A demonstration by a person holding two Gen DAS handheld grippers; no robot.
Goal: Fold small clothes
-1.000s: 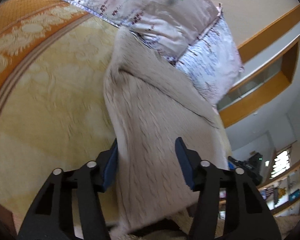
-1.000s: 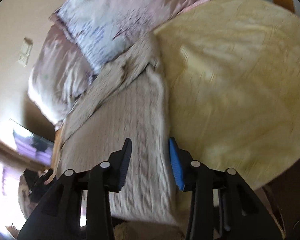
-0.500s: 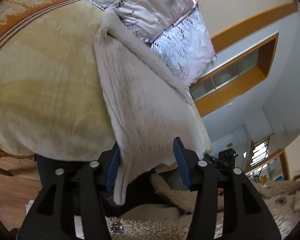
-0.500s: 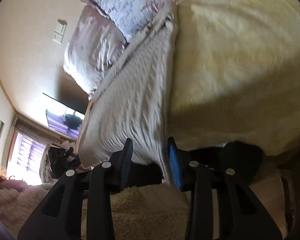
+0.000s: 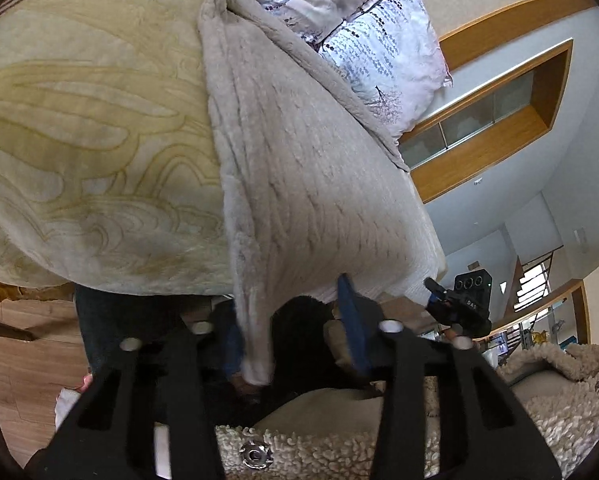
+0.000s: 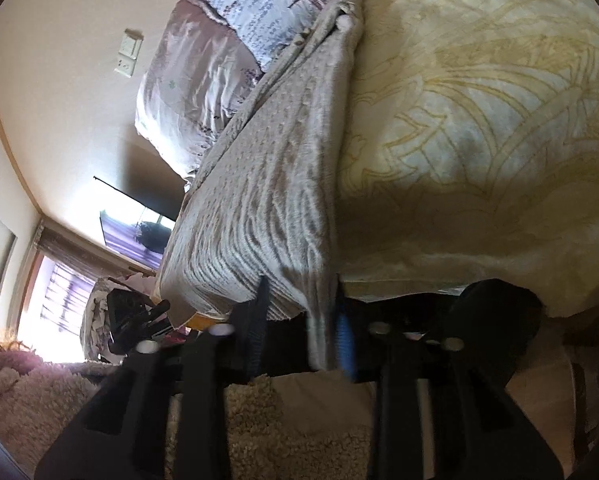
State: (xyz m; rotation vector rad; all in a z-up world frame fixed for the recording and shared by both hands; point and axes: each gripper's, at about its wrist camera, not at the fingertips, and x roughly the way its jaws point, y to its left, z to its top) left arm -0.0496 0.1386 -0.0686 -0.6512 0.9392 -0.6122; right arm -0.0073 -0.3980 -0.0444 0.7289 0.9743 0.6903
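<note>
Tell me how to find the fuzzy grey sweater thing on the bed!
Start at the big cream-yellow patterned blanket covering the bed, with shiny pale floral pillows at its far end. A long, pale grey cable-knit garment runs from those pillows to the near edge, where it hangs over. It is the only ribbed knit; the blanket is plush and the pillows are satiny.

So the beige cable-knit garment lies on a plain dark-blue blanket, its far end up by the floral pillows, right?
Not quite: the beige cable-knit garment lies on a cream blanket with a golden pattern, as both wrist views show. Its far end does reach the floral pillows.
</note>
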